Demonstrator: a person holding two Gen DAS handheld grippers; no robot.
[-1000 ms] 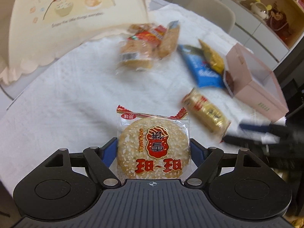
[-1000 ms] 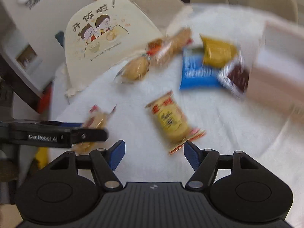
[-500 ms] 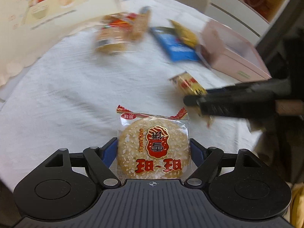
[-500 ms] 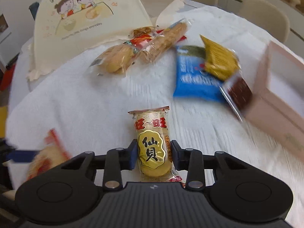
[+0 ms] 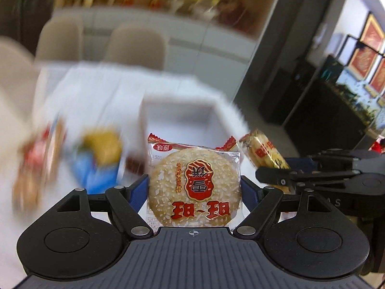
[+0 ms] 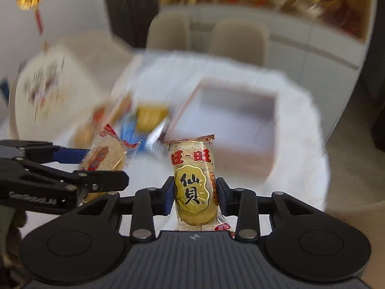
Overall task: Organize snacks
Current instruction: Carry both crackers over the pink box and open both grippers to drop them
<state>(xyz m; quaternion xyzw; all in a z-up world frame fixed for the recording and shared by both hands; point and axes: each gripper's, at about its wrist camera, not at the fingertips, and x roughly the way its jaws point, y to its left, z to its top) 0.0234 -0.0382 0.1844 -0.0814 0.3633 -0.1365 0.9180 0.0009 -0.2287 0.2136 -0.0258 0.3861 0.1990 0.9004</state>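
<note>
Ahead of both claws, open pink box [image 6: 231, 130] on table | left gripper [image 5: 194, 190] pinching round sesame cracker [image 5: 195, 187] | right gripper [image 6: 195, 196] pinching senbei pack [image 6: 193, 183], long axis pointing toward box | right appears nearer; judged next: drop in.

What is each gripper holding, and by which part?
The left gripper pinches the round cracker by its two side edges. The right gripper pinches the yellow senbei pack across its lower middle.

Oval cracker packet [image 6: 193, 187]: "旺~旺", "仙貝", "Z20251122". Round cracker packet [image 5: 194, 185]: print mirrored.
</note>
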